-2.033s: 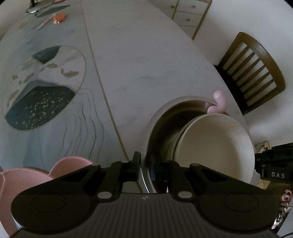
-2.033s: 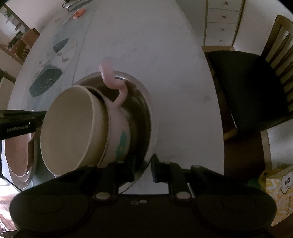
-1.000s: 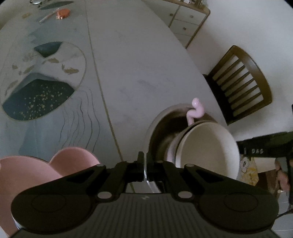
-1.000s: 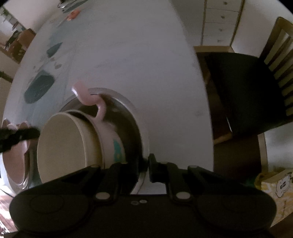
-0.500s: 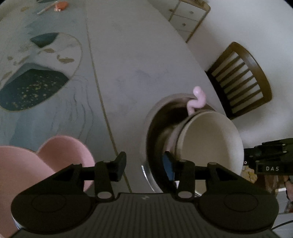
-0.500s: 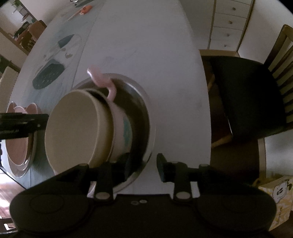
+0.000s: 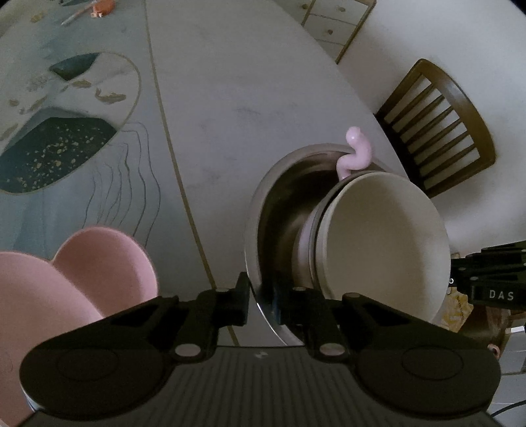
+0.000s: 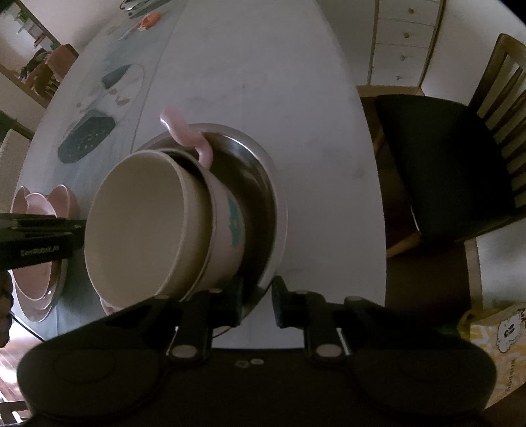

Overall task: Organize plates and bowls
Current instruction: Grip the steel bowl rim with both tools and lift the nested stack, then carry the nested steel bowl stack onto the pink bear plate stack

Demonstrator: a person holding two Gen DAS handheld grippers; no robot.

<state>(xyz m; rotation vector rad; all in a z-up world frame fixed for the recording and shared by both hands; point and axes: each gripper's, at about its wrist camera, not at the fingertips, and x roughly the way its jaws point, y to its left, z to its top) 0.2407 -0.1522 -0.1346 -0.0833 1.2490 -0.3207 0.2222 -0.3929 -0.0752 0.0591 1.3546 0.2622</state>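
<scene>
A steel bowl [image 7: 253, 210] [image 8: 280, 197] stands near the table's edge. A pink cup [image 8: 230, 210] with a curled handle [image 7: 356, 154] sits in it, and a cream bowl [image 7: 381, 243] [image 8: 144, 223] is nested in the cup. My left gripper [image 7: 261, 303] straddles the steel bowl's near-left rim, one finger outside and one inside. Its jaws are closing and the pads look pressed on the rim. My right gripper [image 8: 256, 302] straddles the opposite rim the same way, its jaws also closing. Pink dishes [image 7: 98, 262] [image 8: 36, 210] lie stacked to the left.
A wooden chair [image 7: 440, 124] [image 8: 443, 164] stands close by the table's right edge, with a white drawer unit [image 7: 335, 19] behind. A round patterned placemat [image 7: 65, 115] lies far left, small orange items [image 7: 102, 5] beyond it. A yellow box [image 8: 499, 335] sits on the floor.
A second ago both grippers were tight on the steel bowl's rim. Half a second ago both stood open off it, and now both have narrowed around the rim again.
</scene>
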